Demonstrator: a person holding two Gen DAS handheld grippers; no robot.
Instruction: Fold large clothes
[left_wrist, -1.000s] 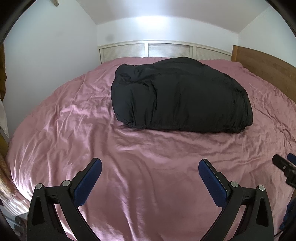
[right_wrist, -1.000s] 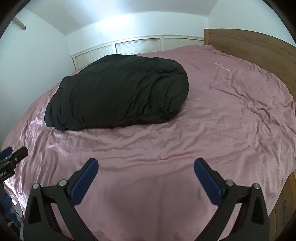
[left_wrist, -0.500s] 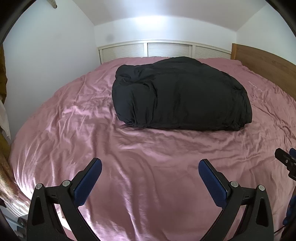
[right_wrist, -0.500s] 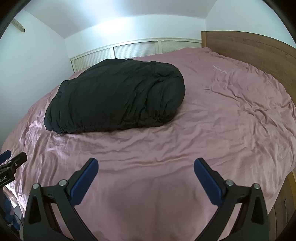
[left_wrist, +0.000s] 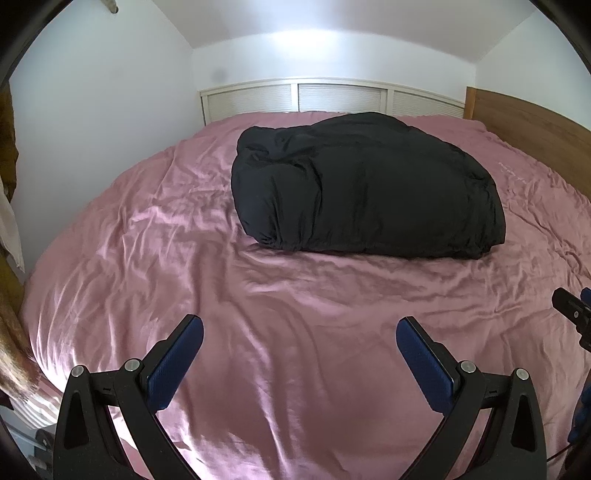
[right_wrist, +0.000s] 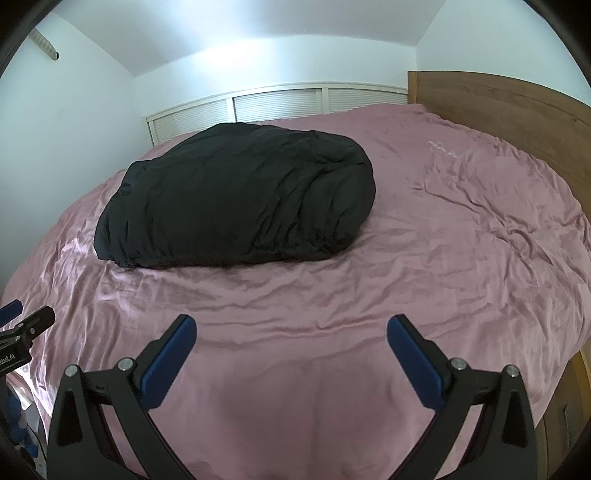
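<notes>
Both grippers hang over the near part of the bed (left_wrist: 155, 258), well short of the black garment (left_wrist: 365, 188): left gripper (left_wrist: 299, 347) and right gripper (right_wrist: 291, 343) each w/ jaws spread wide, holding nothing. The bundle looks folded already, lying mid-bed toward the far side, so the step in hand is prob. a check or tidy; if another fold is needed, reach in w/ both at once, pinch the near hem at its two ends and lift evenly. Its long axis runs left-right across the bed, parallel to the near edge, rolled end to the left, toward the white wall (left_wrist: 92, 110).
</notes>
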